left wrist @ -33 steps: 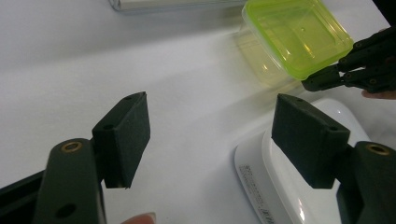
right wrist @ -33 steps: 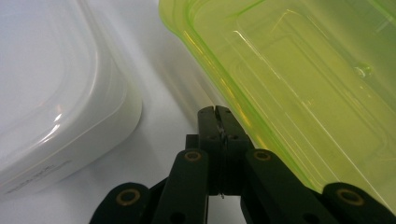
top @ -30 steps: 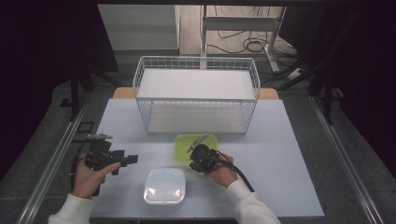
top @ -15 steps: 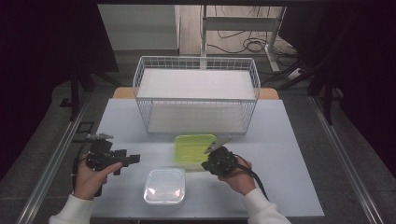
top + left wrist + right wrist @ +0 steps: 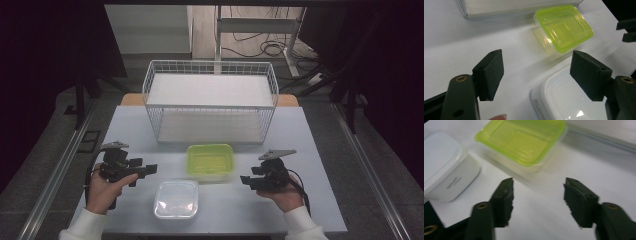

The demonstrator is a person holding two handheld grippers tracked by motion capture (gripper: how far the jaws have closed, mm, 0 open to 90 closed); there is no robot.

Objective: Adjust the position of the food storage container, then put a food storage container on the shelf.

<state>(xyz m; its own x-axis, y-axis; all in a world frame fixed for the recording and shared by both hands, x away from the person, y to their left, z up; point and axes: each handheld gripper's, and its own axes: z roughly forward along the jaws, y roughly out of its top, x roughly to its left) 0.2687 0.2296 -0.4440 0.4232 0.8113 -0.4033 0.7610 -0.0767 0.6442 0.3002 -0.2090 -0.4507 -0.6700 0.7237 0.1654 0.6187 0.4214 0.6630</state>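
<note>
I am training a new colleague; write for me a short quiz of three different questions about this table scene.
1. True or false: the green-lidded container stands inside the wire basket.
2. Which tool is nearer the white container? A) left tool B) right tool
3. Fill in: both tools are ____, nothing between the jaws.

Key:
1. False; it stands on the table, in front of the basket.
2. A
3. open; the right tool's jaws have just been opening.

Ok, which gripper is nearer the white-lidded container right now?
Left. The left gripper is just left of the white-lidded container, jaws open beside its corner. The right gripper sits farther off to its right, jaws just opened and empty.
</note>
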